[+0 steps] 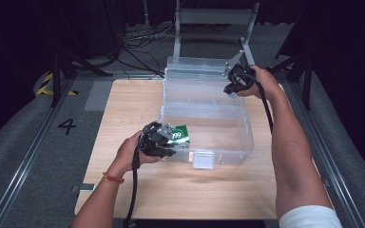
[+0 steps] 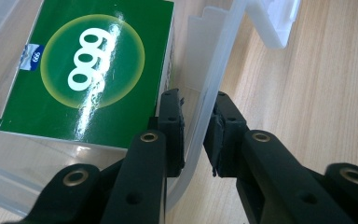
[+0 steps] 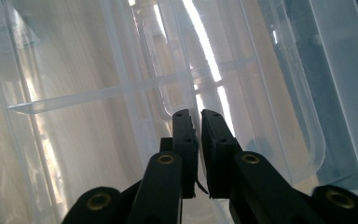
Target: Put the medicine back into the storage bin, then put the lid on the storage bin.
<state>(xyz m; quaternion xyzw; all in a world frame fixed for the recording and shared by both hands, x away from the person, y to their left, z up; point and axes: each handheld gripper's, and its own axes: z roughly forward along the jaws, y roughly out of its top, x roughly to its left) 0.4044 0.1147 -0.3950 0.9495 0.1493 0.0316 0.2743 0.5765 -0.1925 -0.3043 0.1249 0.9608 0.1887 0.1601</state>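
A clear plastic storage box (image 1: 228, 149) stands on the wooden table with its lid (image 1: 195, 71) swung up at the back. Inside, at the front left, lies a flat green carton (image 1: 181, 134) with a white "999" mark (image 2: 88, 70). My left gripper (image 1: 171, 141) is at the box's front left corner; its jaws straddle the clear wall (image 2: 214, 70) and are shut on it (image 2: 198, 105), with the carton just inside. My right gripper (image 1: 230, 84) is up at the lid's right edge, jaws nearly together (image 3: 199, 116) on a thin clear rim of the lid (image 3: 121, 88).
A clear latch tab (image 1: 203, 159) hangs from the box's front wall. Bare tabletop (image 1: 180, 190) lies in front of the box and to its left. Beyond the table are a metal frame (image 1: 214, 19), cables and dark floor.
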